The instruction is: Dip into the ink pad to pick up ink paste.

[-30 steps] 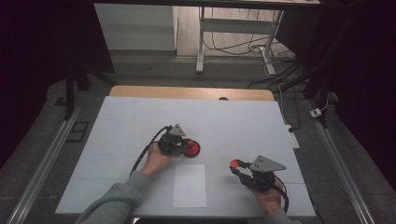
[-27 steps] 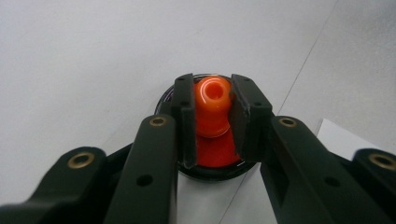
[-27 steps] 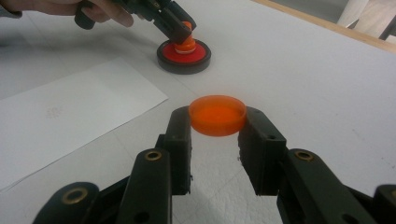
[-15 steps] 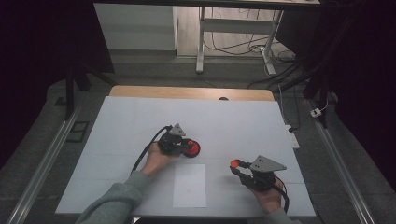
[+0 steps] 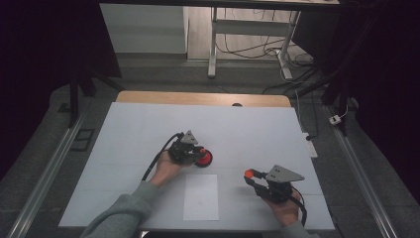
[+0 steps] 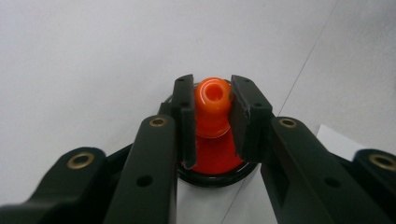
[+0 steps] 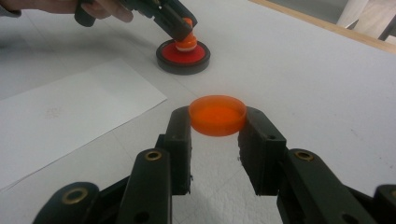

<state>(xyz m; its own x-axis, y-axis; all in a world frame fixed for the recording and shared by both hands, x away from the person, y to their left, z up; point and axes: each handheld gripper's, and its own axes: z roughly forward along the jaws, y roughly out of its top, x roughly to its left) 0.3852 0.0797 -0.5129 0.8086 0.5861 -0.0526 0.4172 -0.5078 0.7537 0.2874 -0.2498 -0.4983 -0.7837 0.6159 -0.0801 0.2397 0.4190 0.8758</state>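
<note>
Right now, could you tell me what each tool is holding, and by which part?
The left tool grips the orange knob of the red, black-rimmed disc; the right tool holds the orange round cap by its sides.

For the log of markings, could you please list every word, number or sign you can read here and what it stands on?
No text can be read in these pictures.
Sheet of paper: a faint mark near its middle, too blurred to read.
Orange knob and orange cap: plain.
</note>
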